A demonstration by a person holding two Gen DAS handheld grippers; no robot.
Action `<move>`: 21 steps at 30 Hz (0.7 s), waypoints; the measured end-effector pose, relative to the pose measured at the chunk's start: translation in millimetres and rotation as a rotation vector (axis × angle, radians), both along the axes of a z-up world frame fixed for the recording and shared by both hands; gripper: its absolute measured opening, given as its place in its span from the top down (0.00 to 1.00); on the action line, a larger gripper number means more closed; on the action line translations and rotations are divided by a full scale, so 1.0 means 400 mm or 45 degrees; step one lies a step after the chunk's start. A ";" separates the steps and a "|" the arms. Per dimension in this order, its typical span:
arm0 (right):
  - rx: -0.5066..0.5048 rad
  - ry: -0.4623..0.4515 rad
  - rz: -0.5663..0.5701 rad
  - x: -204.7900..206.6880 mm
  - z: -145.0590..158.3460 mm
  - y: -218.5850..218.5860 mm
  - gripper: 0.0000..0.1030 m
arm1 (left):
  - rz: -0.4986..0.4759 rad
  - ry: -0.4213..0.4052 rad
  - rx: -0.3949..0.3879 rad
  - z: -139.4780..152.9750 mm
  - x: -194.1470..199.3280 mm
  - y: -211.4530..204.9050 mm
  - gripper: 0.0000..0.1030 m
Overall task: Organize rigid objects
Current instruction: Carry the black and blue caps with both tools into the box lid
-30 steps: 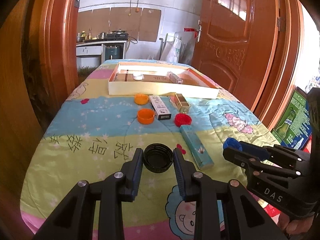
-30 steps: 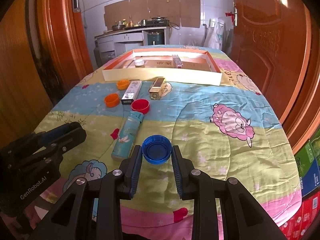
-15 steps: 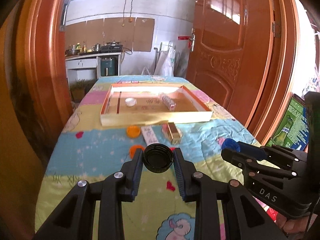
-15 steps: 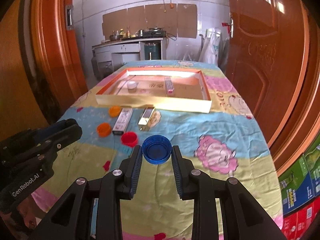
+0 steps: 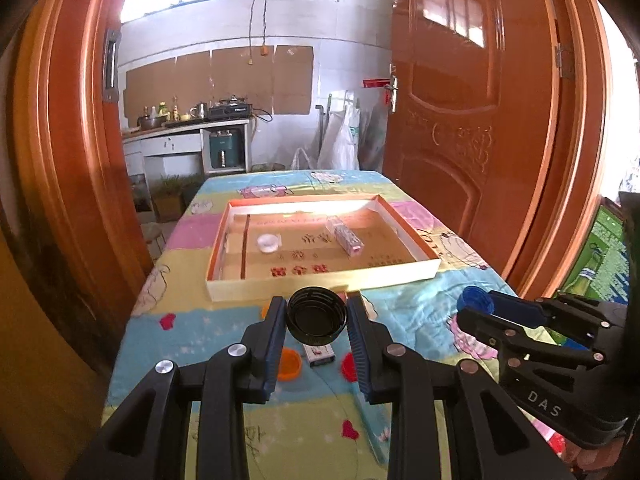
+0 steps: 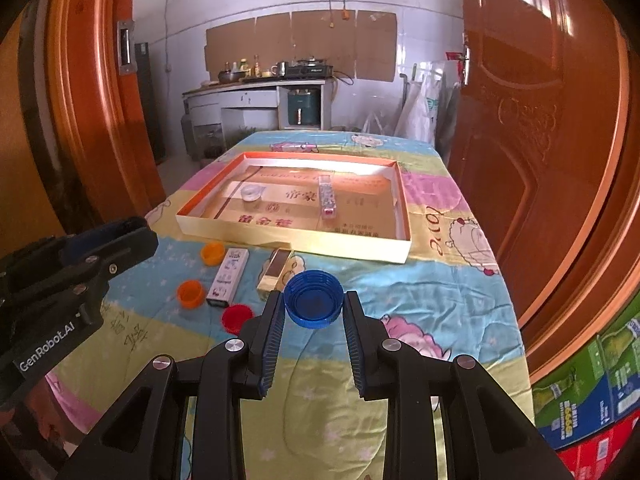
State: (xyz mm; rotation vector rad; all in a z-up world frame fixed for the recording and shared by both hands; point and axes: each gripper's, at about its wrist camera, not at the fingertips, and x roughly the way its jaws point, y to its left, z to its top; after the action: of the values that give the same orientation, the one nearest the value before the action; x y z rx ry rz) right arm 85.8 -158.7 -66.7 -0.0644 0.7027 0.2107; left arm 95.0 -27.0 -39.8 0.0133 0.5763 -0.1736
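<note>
Left wrist view: left gripper clamps black cap; right gripper clamps blue cap.

Both fisheye views look forward and downward along their own black fingers — close above the cartoon-print cloth-covered table — sharing the shallow orange-rimmed cardboard tray and the kitchen doorway beyond.

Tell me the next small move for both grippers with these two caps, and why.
Probably carry both forward over the tray. The left gripper is shut on the black cap and the right gripper on the blue cap, both short of the tray, which already holds a white cap.
</note>
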 end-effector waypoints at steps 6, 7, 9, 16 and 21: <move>-0.003 0.002 0.022 0.045 0.028 0.008 0.70 | 0.024 0.020 -0.010 0.020 0.064 0.006 0.70; -0.003 0.003 0.023 0.053 0.031 0.008 0.70 | 0.028 0.026 -0.013 0.022 0.075 0.008 0.70; 0.004 0.009 0.023 0.077 0.042 0.006 0.70 | 0.033 0.049 -0.031 0.030 0.107 0.015 0.70; 0.005 0.021 0.023 0.163 0.078 -0.002 0.70 | 0.027 0.163 -0.063 0.038 0.220 0.022 0.70; 0.007 0.059 0.025 0.235 0.099 -0.009 0.70 | 0.032 0.241 -0.055 0.036 0.296 0.024 0.70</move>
State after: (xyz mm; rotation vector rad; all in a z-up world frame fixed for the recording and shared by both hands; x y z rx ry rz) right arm 179.7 -162.5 -27.2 -0.0614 0.7480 0.2332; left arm 213.4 -17.5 -25.2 -0.0529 0.7608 -0.1641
